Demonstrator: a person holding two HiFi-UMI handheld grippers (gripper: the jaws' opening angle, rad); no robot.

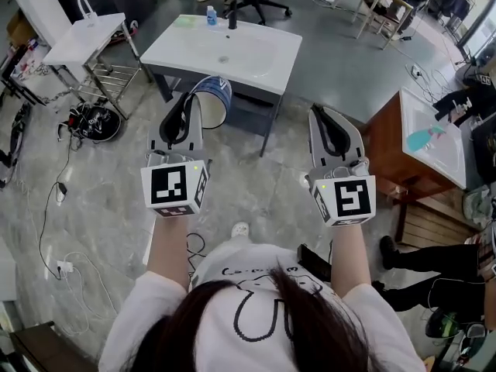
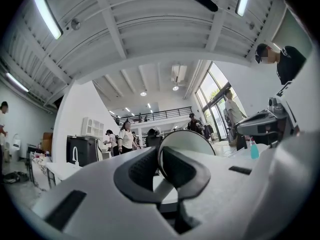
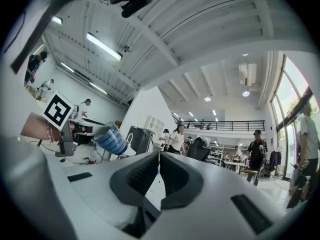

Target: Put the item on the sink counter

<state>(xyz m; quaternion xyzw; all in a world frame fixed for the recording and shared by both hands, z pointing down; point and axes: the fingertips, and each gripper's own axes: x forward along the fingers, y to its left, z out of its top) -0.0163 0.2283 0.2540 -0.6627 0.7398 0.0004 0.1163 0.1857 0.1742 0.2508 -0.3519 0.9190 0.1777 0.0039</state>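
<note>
Left gripper (image 1: 191, 101) apparently pinches bowl (image 1: 215, 98) by rim.

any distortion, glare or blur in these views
head view: sharp, evenly lit, white sink counter bright but detailed; left gripper view: strong fisheye, black corners, strip light glaring; right gripper view: same fisheye, window overbright

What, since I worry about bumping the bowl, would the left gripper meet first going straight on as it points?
Probably the white sink counter: the left gripper, shut on the rim of the bowl, points toward its front edge. Height is unclear, so it may pass just above.
</note>
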